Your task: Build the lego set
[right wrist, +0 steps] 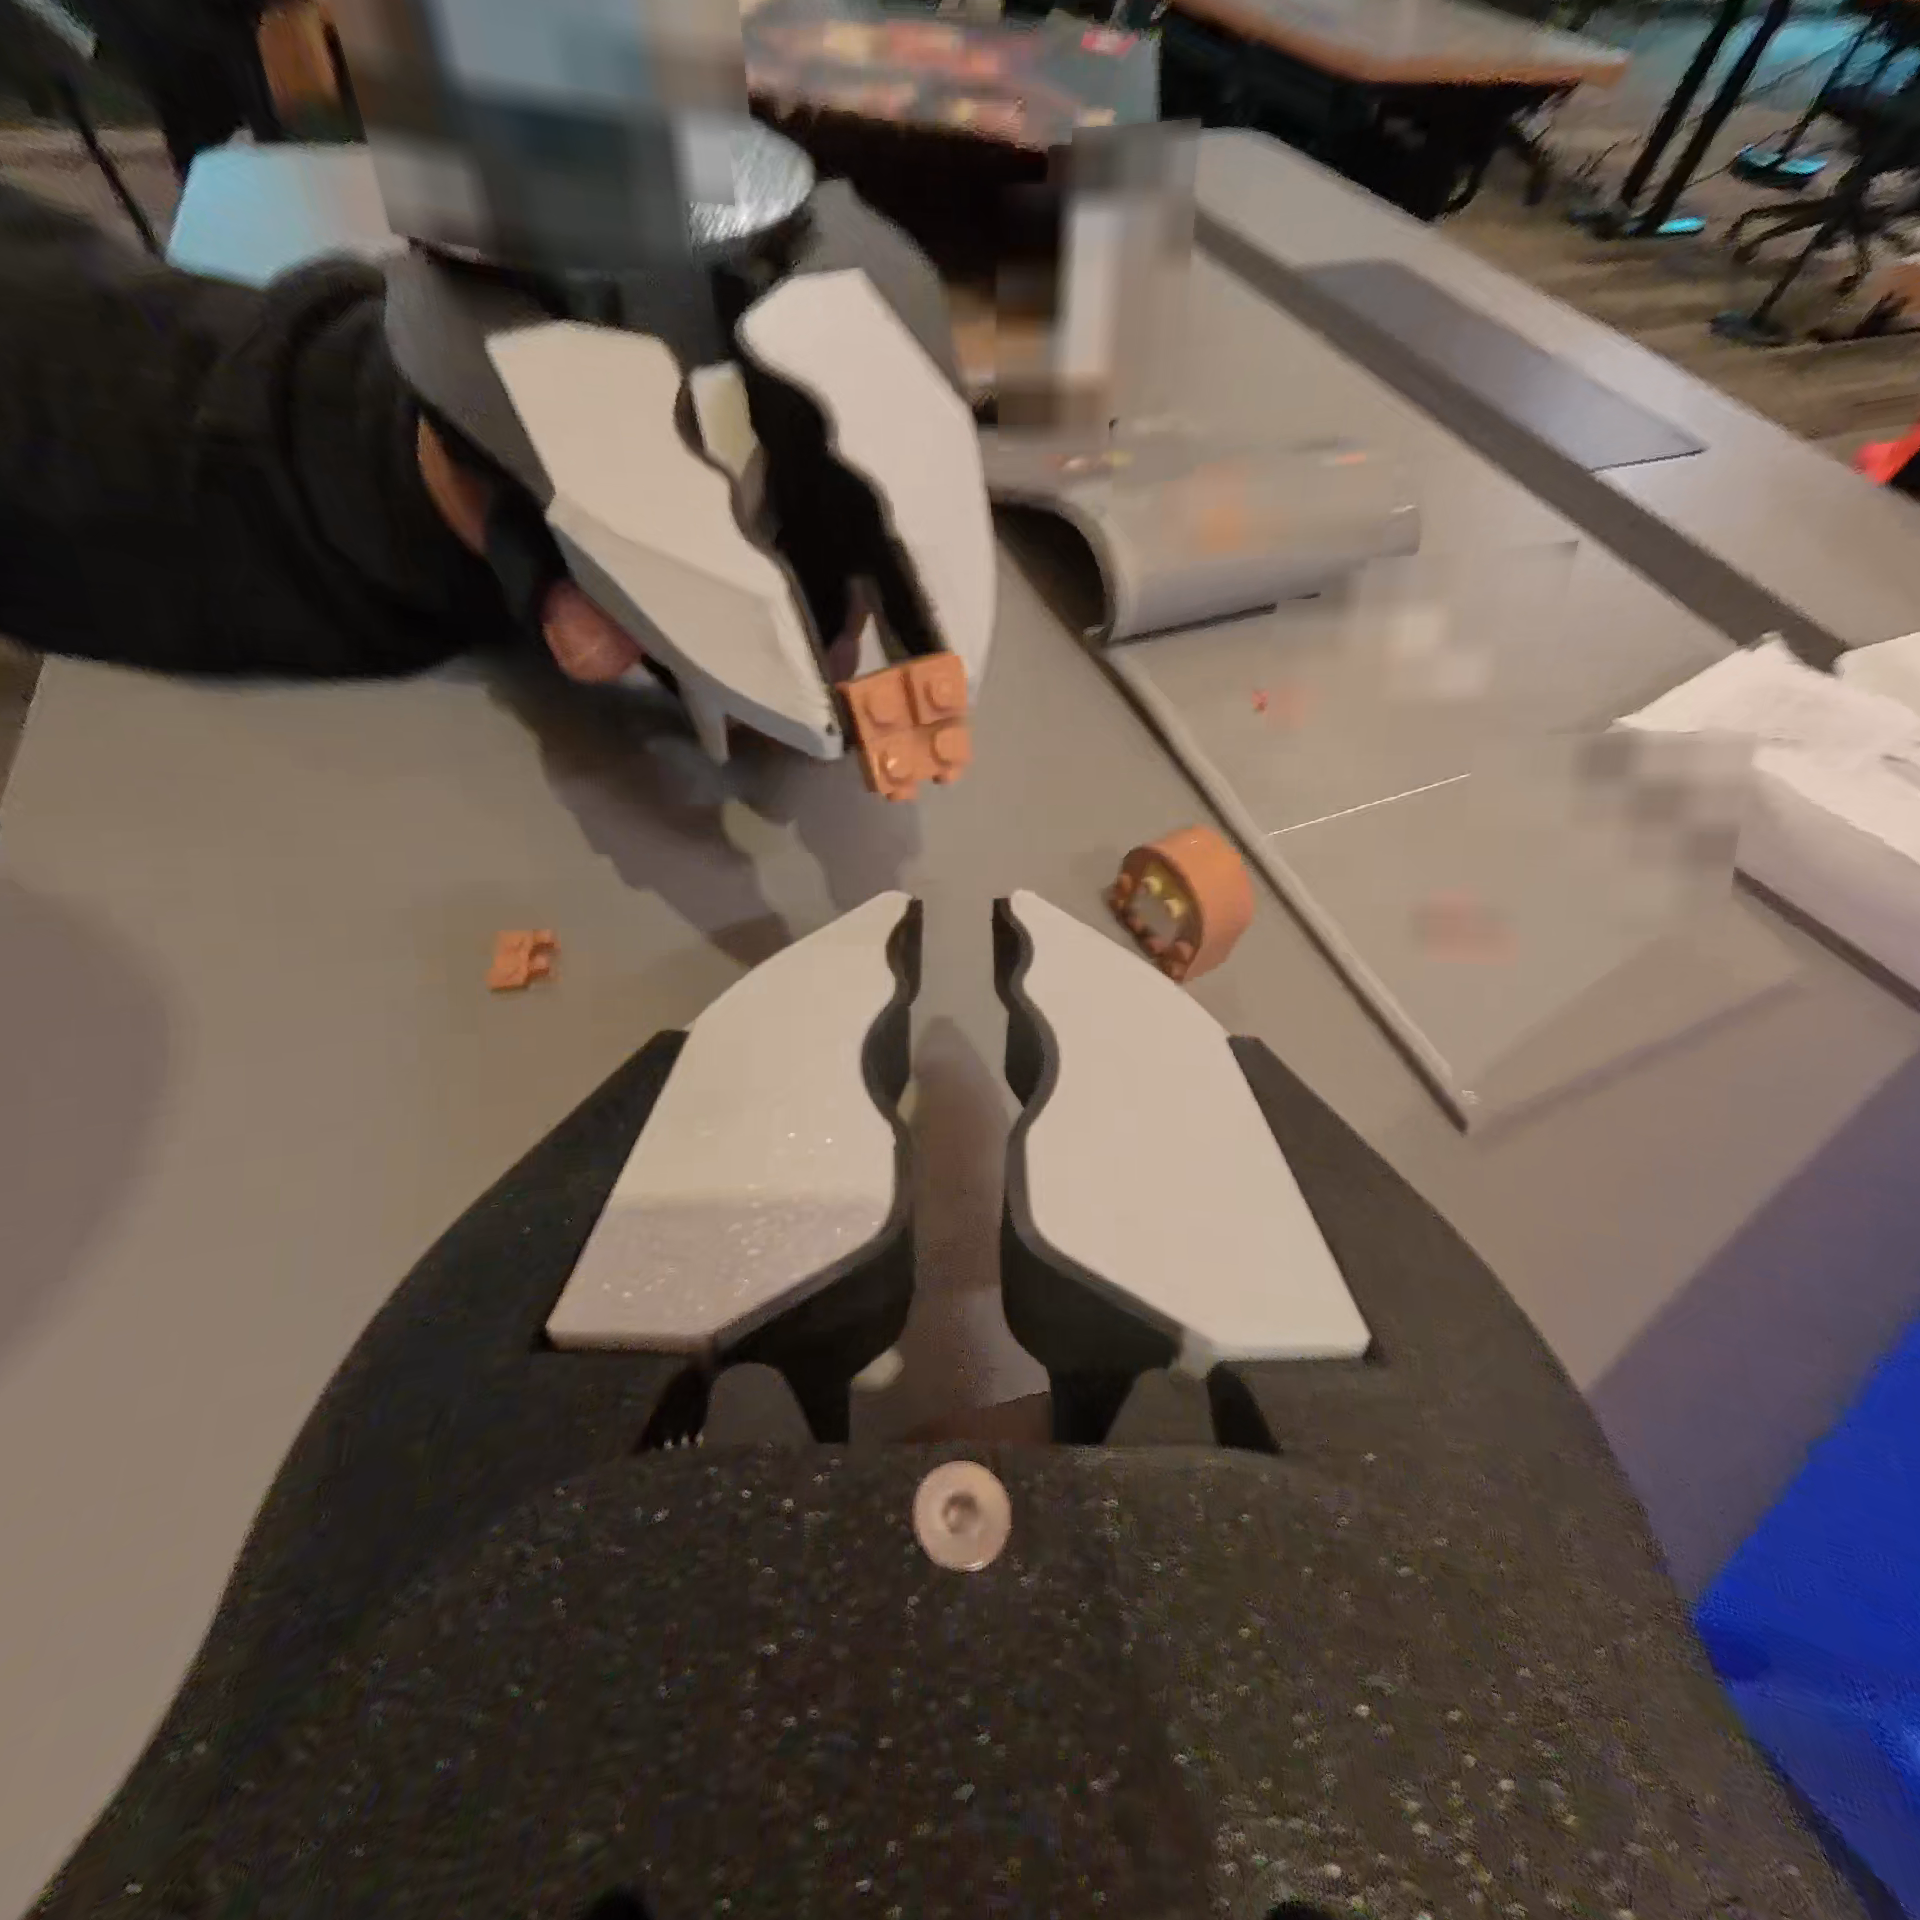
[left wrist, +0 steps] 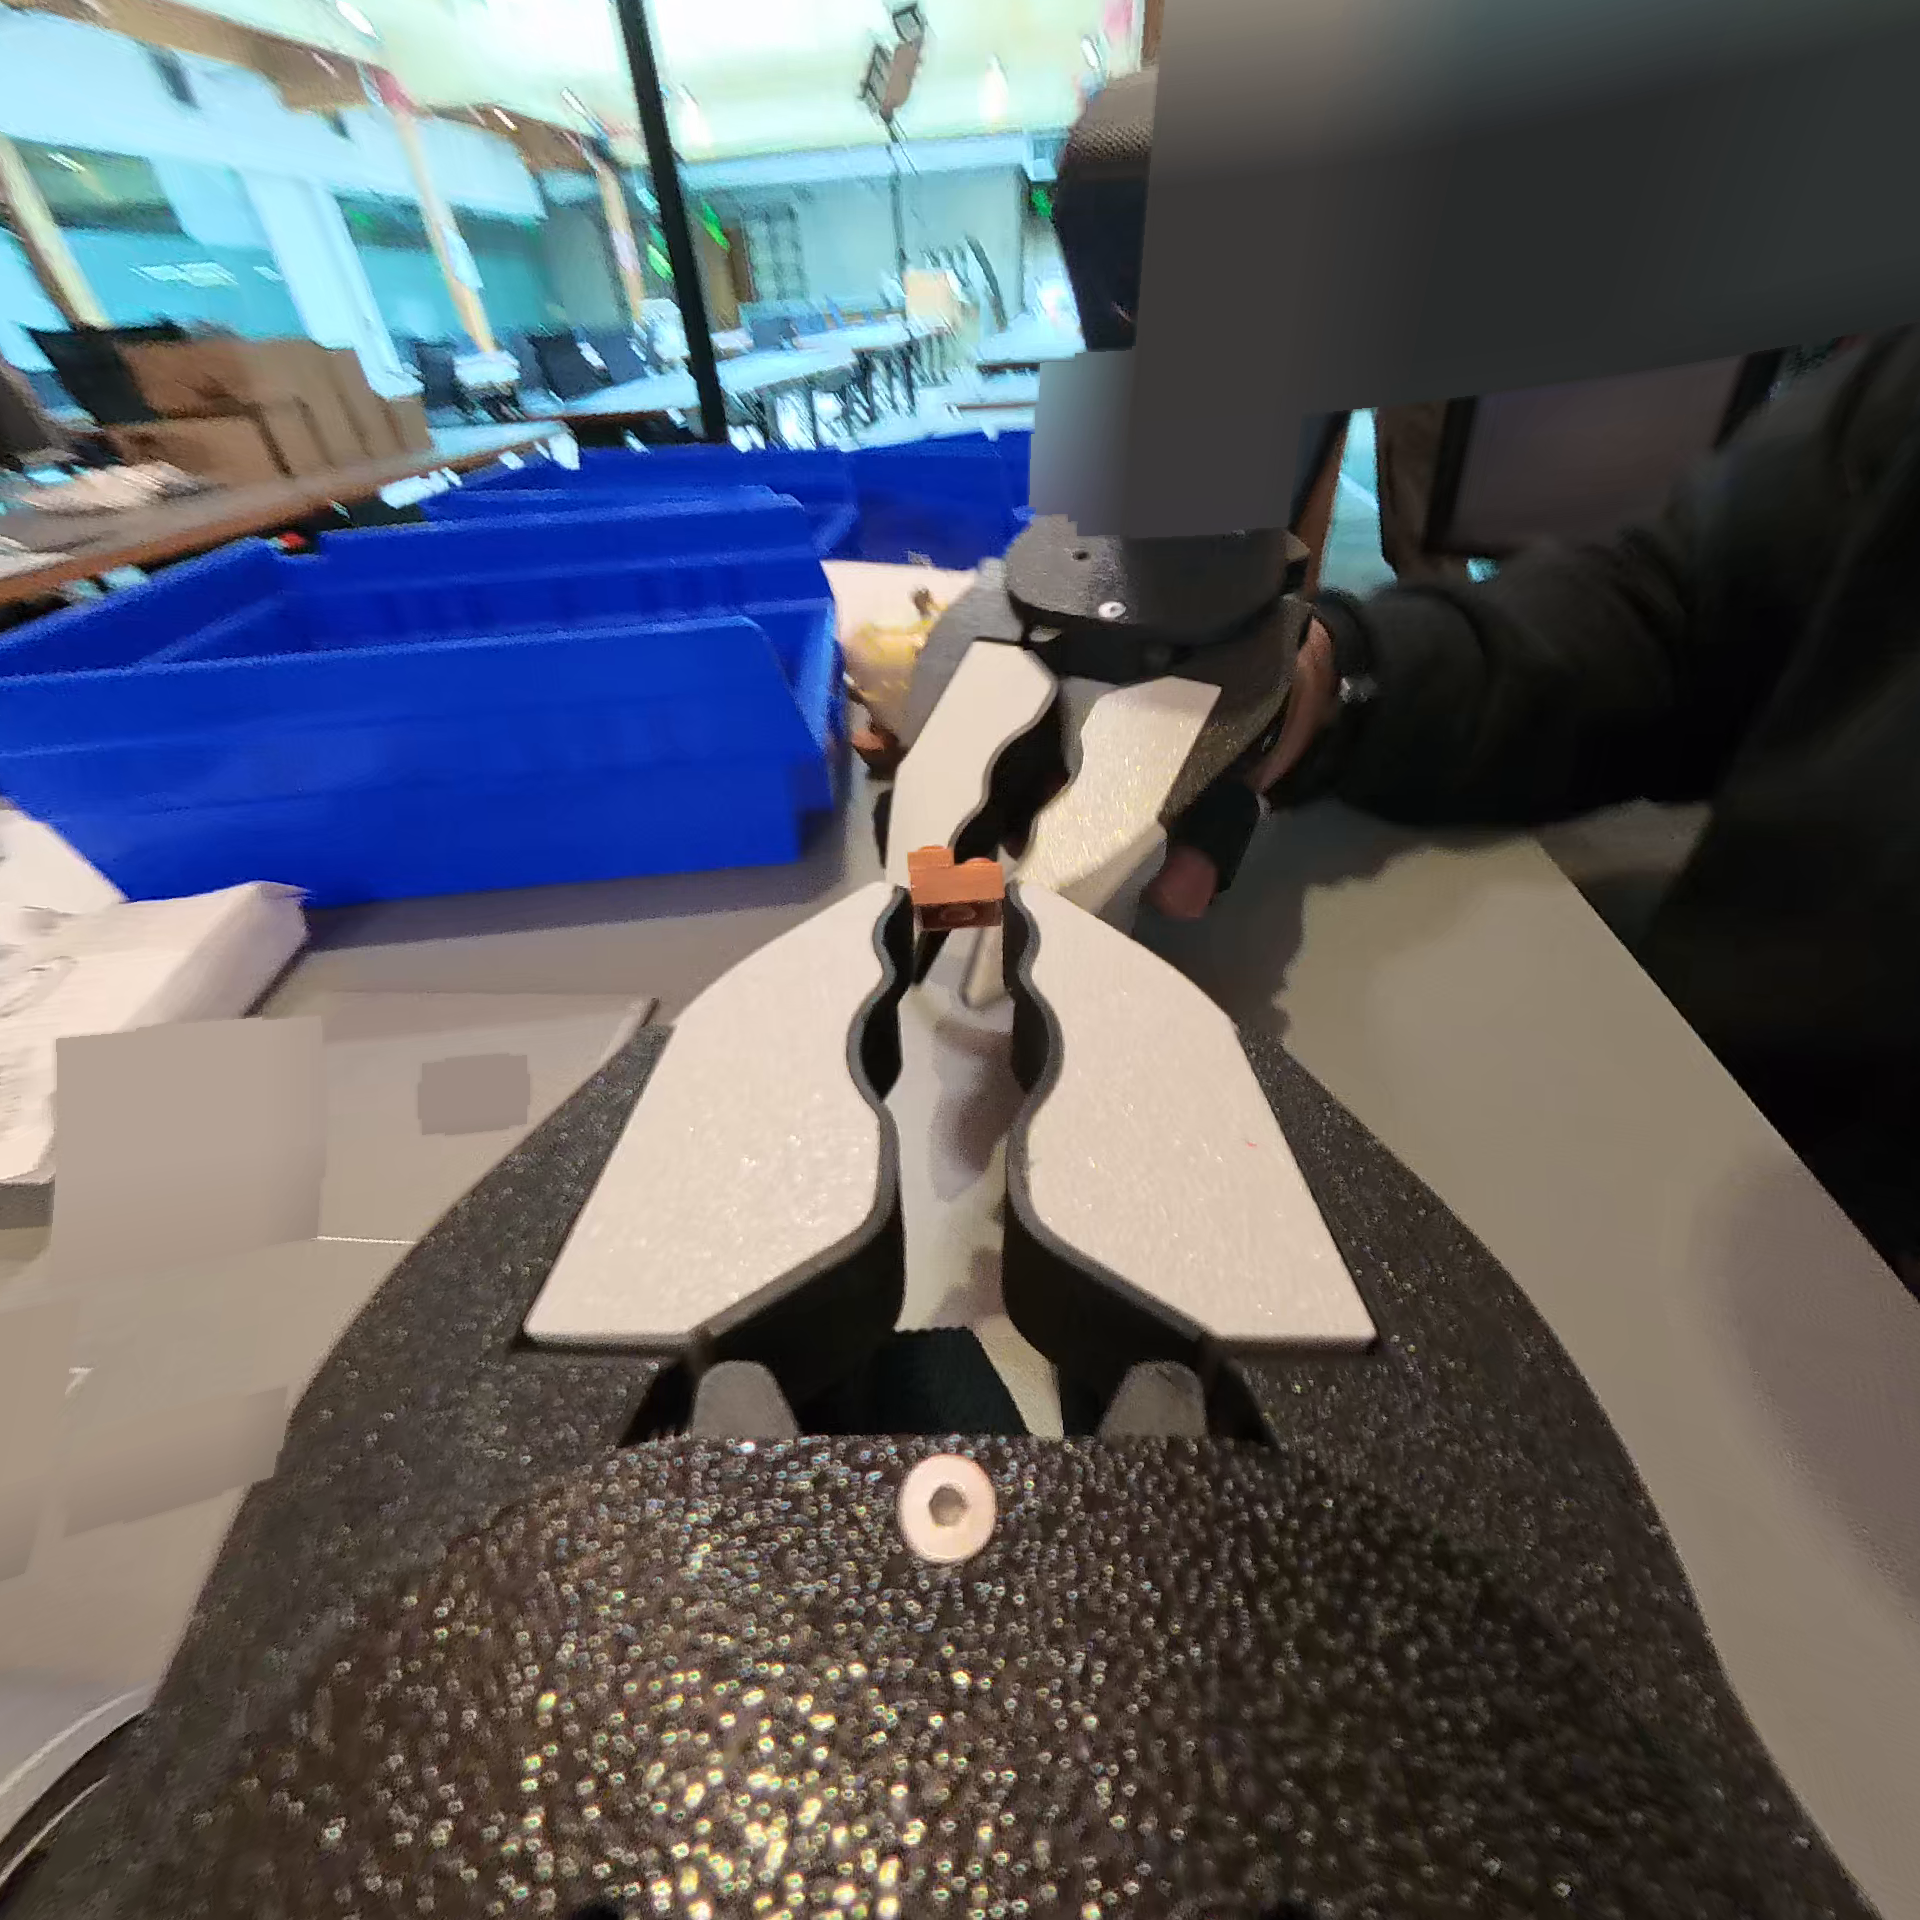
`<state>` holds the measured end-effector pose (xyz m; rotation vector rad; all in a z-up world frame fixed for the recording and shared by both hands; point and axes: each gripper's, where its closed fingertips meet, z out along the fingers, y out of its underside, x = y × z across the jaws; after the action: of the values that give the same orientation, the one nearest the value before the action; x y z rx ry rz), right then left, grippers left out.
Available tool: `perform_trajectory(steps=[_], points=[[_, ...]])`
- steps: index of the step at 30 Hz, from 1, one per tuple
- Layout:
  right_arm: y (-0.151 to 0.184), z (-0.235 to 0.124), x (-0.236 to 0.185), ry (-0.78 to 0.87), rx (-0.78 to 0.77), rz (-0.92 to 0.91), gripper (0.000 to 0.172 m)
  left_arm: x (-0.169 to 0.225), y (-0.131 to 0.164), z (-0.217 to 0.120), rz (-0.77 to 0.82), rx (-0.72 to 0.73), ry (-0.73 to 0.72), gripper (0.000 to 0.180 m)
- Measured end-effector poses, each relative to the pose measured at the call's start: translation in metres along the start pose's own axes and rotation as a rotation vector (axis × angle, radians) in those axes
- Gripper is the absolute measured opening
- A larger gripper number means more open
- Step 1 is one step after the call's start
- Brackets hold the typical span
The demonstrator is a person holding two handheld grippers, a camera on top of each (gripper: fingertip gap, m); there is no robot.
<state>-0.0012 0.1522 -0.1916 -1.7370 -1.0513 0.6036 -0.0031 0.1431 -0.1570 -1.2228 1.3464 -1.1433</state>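
I have my left gripper (left wrist: pixel 956 914) clamped on a small orange studded brick piece (left wrist: pixel 954 891), both fingertips pressing its sides, held clear above the grey table (left wrist: pixel 1455 1039). My right gripper (right wrist: pixel 954 914) stands slightly apart with nothing between its fingers, facing that piece. Below lie 1 flat orange plate (right wrist: pixel 523 958) and 1 round orange part (right wrist: pixel 1190 902). Farther back, blue bins (left wrist: pixel 416 758) line the table; I cannot see their contents.

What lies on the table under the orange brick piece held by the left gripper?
Under the orange brick piece, only bare grey table and shadow show; a small orange plate and round orange piece lie aside.
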Motion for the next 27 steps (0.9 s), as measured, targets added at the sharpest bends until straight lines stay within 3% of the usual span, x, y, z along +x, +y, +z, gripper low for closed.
perform_trajectory(steps=[4, 8, 16, 20, 27], points=[[0.005, 0.007, -0.022, -0.101, -0.023, -0.037, 0.025, 0.006, 0.003, 0.002, 0.033, -0.023, 0.019, 0.016], [-0.005, 0.004, -0.027, -0.151, 0.048, 0.002, 0.035, 0.013, -0.001, -0.001, 0.028, 0.008, 0.074, 0.015], [-0.027, -0.006, -0.028, -0.199, 0.205, 0.072, 0.033, 0.018, -0.013, -0.007, -0.035, 0.104, 0.137, 0.015], [-0.033, -0.010, -0.028, -0.188, 0.248, 0.059, 0.022, 0.021, -0.011, -0.004, -0.016, 0.083, 0.142, 0.015], [-0.027, -0.010, -0.027, -0.165, 0.193, 0.000, 0.017, 0.020, -0.002, -0.004, 0.002, 0.009, 0.134, 0.021]])
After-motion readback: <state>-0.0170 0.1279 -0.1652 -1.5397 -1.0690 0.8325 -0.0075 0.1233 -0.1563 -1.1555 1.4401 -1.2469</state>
